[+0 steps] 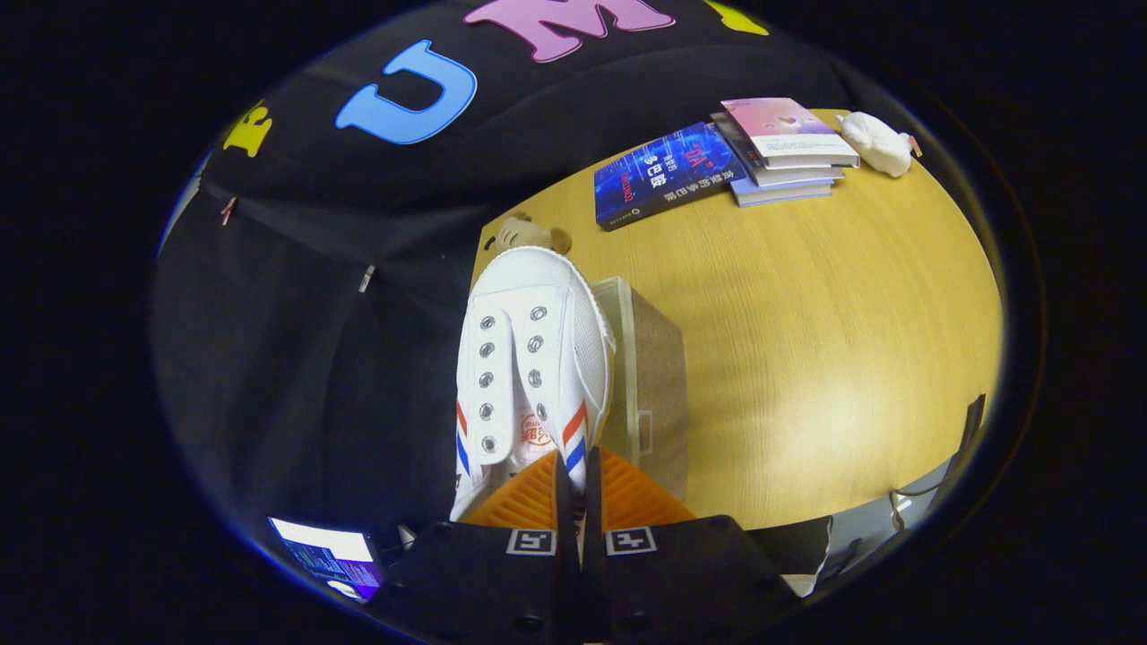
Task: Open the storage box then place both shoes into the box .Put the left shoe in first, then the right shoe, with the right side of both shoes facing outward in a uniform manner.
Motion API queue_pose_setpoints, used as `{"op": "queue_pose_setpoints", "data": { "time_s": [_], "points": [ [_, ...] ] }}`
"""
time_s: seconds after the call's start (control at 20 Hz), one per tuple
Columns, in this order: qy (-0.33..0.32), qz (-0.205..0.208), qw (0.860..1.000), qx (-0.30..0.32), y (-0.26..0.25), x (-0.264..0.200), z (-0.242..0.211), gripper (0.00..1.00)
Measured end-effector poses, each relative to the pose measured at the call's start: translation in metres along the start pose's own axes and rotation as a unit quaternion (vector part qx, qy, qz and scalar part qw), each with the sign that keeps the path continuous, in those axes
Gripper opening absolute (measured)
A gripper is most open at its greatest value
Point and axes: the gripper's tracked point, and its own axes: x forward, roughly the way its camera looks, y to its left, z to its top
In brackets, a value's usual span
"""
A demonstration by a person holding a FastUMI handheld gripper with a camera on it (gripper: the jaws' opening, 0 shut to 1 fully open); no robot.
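A white canvas shoe [529,358] with red and blue side stripes and metal eyelets hangs in the air, toe pointing away from me. My gripper [578,488] is shut on the shoe's collar edge, the thin canvas pinched between both fingers. Just right of the shoe and below it stands the translucent storage box [650,376] on the wooden table [824,340]; I see its side wall and a small handle, and whether its door is open cannot be told from here.
A small brown plush bear [529,235] sits beyond the shoe's toe at the table's edge. Farther back lie a blue book [668,175], a stack of books [784,148] and a white plush toy [878,143]. A lit screen [327,555] glows low beside the fingers.
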Motion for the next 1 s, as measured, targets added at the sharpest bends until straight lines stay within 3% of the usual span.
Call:
{"op": "queue_pose_setpoints", "data": {
  "time_s": [0.45,0.65,0.8,0.9,1.0],
  "points": [
    [0.046,-0.083,0.995,0.006,-0.014,0.047,-0.022,0.05],
    [0.055,-0.090,0.994,-0.005,-0.011,0.050,-0.031,0.10],
    [0.047,-0.075,0.996,-0.019,-0.002,0.043,-0.028,0.30],
    [0.031,-0.034,0.999,-0.016,0.018,0.031,-0.019,0.40],
    [0.001,-0.022,1.000,-0.022,0.018,0.017,0.000,0.99]
  ]
}}
